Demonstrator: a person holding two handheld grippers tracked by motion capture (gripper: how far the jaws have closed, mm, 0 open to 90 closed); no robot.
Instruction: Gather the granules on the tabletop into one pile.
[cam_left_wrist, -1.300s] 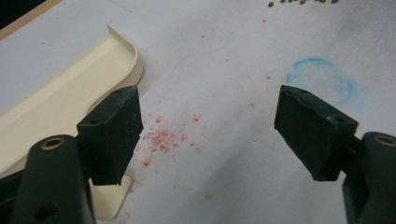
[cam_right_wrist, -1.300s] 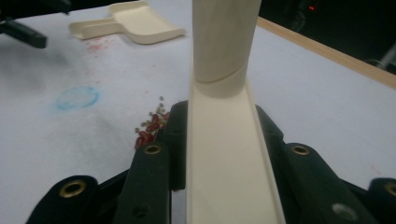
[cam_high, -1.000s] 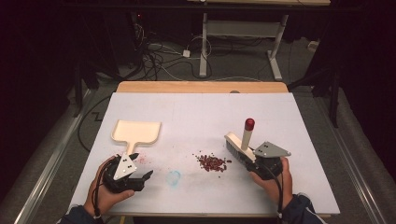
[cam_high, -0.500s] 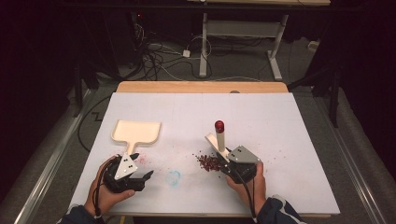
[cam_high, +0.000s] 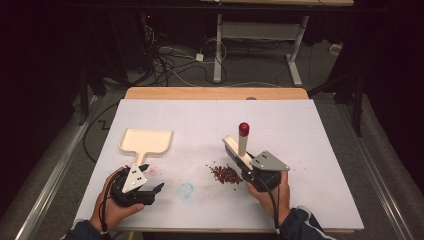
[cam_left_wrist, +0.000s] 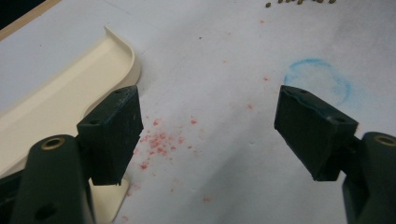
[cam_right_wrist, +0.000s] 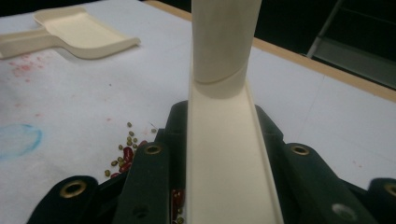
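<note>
Seen from above: white table (cam_high: 310, 130), back half bare. Right gripper (cam_high: 252, 167) near the front edge, right of centre, jaws clamped on a cream brush (cam_high: 239, 150) with a red-tipped handle. Beans (cam_high: 226, 174) piled just left of it. Left gripper (cam_high: 150, 191) by the front-left corner, jaws wide apart, holding nothing, beside a cream dustpan (cam_high: 146, 141).

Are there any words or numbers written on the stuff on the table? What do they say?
None: no word, number or label can be read anywhere.
The cream dustpan is plain.
The brush in the right gripper has a plain cream handle and a red tip.
The blue ring and red specks on the white table cover are stains, not writing.
The beans bear no marks.
</note>
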